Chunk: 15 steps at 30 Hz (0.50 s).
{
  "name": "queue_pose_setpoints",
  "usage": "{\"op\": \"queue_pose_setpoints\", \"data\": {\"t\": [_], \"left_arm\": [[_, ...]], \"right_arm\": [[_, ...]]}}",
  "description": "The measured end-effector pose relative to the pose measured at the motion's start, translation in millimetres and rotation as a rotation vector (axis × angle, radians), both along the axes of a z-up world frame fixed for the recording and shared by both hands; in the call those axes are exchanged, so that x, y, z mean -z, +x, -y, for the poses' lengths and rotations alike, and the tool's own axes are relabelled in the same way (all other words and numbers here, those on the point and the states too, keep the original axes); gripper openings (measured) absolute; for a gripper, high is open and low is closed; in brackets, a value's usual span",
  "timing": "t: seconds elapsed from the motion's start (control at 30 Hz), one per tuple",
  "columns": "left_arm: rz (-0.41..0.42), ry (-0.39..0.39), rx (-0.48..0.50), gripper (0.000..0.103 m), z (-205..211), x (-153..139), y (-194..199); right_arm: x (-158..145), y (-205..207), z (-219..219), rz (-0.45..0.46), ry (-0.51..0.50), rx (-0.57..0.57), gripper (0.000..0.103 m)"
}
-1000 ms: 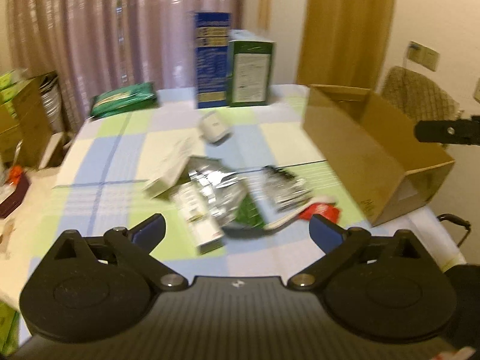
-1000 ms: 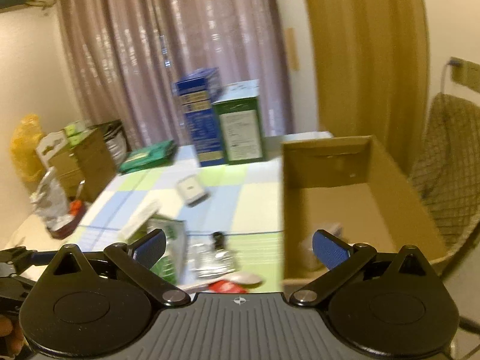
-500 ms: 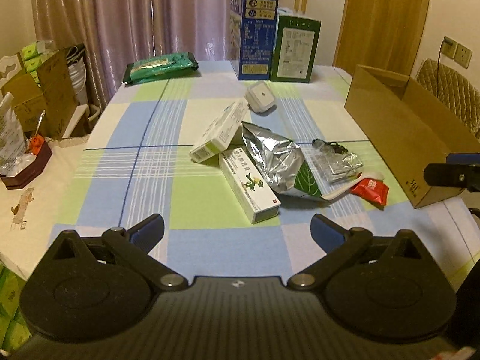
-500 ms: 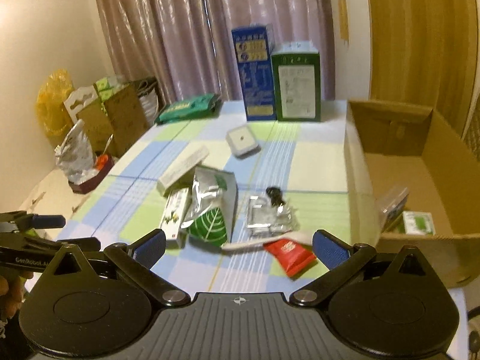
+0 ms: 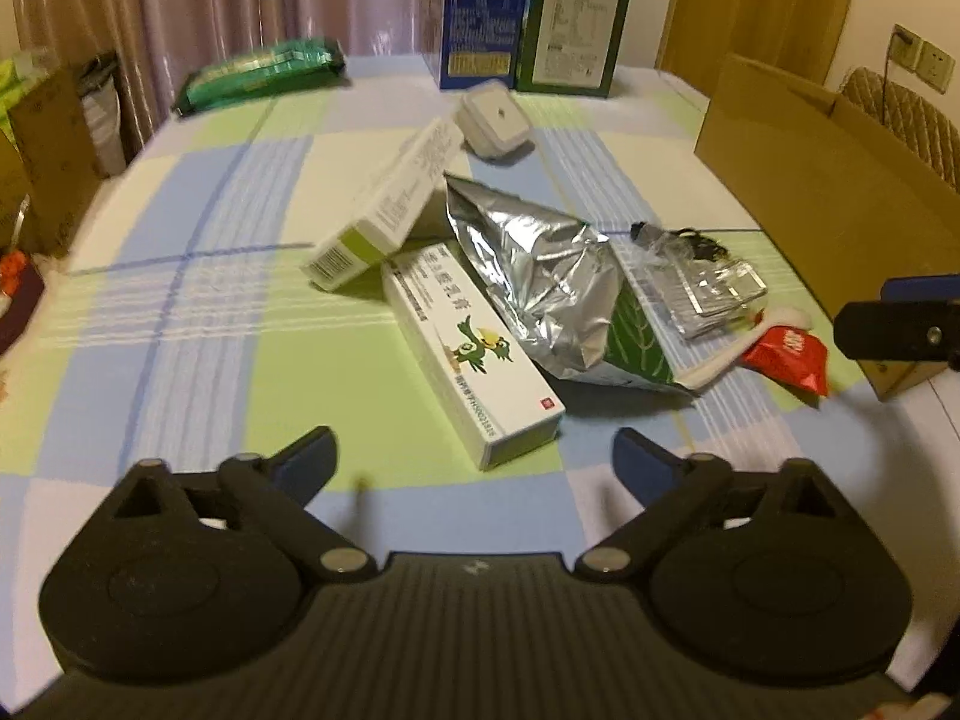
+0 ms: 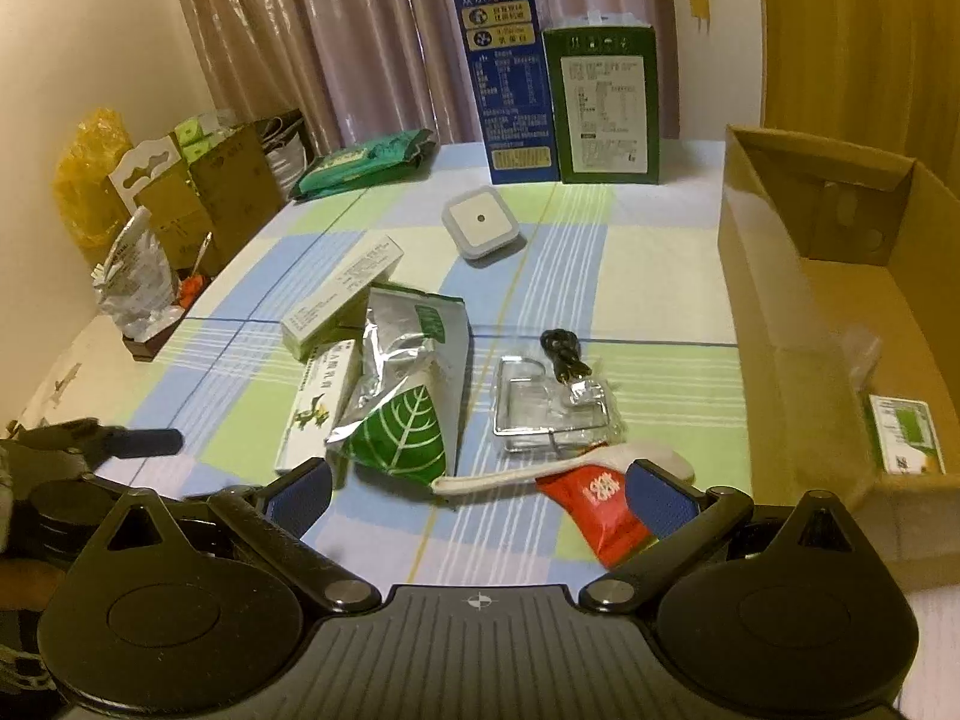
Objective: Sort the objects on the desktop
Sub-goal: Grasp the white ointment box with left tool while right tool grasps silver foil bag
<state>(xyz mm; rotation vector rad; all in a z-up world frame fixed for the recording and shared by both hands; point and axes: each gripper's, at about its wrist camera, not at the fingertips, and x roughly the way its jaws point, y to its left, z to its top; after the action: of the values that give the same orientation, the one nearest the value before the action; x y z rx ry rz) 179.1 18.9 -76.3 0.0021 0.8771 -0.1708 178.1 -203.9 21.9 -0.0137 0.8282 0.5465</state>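
A pile lies mid-table: two long white boxes (image 5: 468,354) (image 5: 384,210), a silver foil bag with a green leaf (image 5: 540,282), a clear packet with a black cable (image 5: 702,276), a white spoon (image 6: 558,468), a red sachet (image 6: 600,504) and a white square device (image 5: 495,123). My left gripper (image 5: 477,459) is open and empty, just short of the nearer white box. My right gripper (image 6: 480,489) is open and empty, above the spoon and red sachet. The cardboard box (image 6: 840,324) stands at the right with a few items inside.
A blue carton (image 6: 510,78) and a green carton (image 6: 606,102) stand at the table's far edge. A green packet (image 6: 366,162) lies at the far left. Brown boxes and bags (image 6: 180,204) stand beside the table's left edge.
Both grippers have tilted down and moved closer to the pile on the table. Both stayed open and empty.
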Motion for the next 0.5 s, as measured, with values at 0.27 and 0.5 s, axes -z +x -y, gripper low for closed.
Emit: {"op": "queue_pose_setpoints", "data": {"t": [0.27, 0.5], "left_arm": [[0.004, 0.023, 0.025, 0.074, 9.0, 21.7, 27.5], [0.002, 0.104, 0.02, 0.034, 1.6, 19.3, 24.0]], "right_arm": [[19.9, 28.8, -13.7, -0.031, -0.008, -0.003, 0.101], [24.2, 39.5, -21.8, -0.05, 0.007, -0.012, 0.101]]}}
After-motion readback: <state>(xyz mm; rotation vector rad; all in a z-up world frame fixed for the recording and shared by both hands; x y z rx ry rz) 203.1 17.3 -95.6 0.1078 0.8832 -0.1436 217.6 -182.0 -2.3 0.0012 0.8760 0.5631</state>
